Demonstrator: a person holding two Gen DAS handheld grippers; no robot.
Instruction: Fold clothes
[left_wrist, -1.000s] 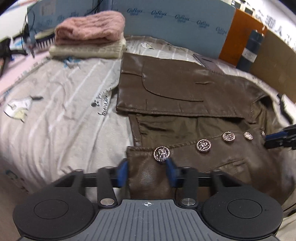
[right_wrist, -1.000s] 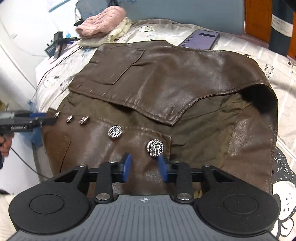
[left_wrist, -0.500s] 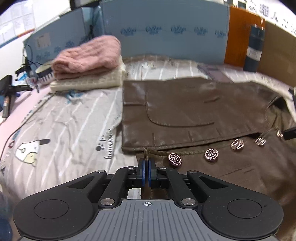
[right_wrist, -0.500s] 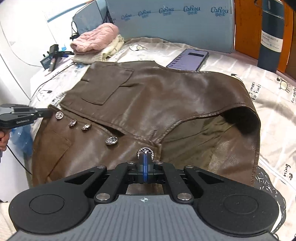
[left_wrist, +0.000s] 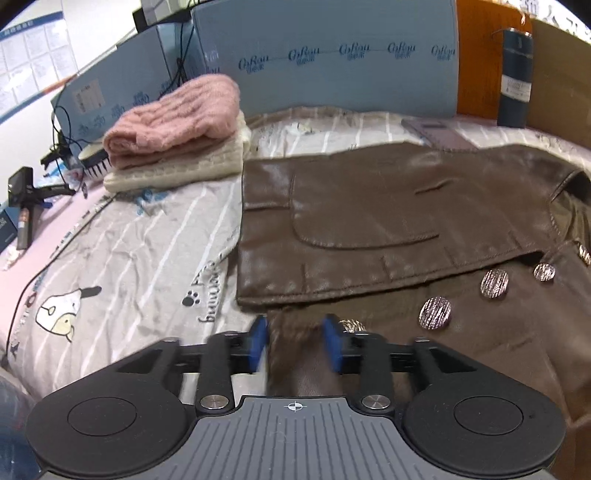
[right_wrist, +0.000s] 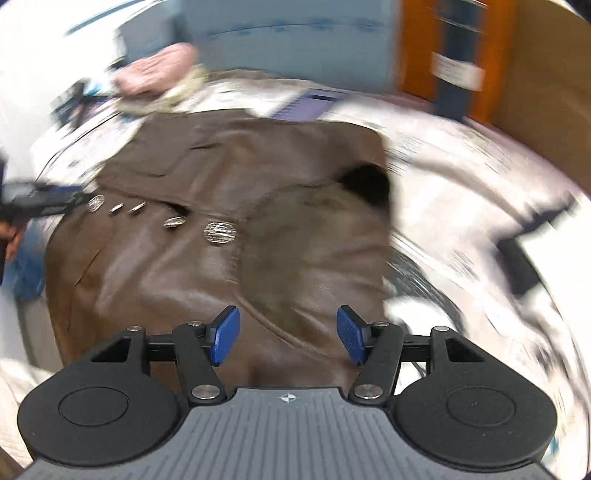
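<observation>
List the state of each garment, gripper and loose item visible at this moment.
brown leather jacket: lying on the bed, partly folded, buttons showing.
left gripper: open, jaws just opening, jacket edge between the pads, not pinched.
right gripper: open, jaws just opening, above the jacket.
pink sweater: folded, stacked on the cream sweater.
dark bottle: upright.
phone: lying flat.

jacket (left_wrist: 388, 206) on bed sheet (left_wrist: 147, 258) | folded knits (left_wrist: 173, 129) behind-left | bottle (left_wrist: 515, 77) behind-right

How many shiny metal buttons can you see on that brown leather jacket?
5, in a row down the jacket front: button one, two, three, four, five, the largest-looking. More may be hidden under folds.
</observation>
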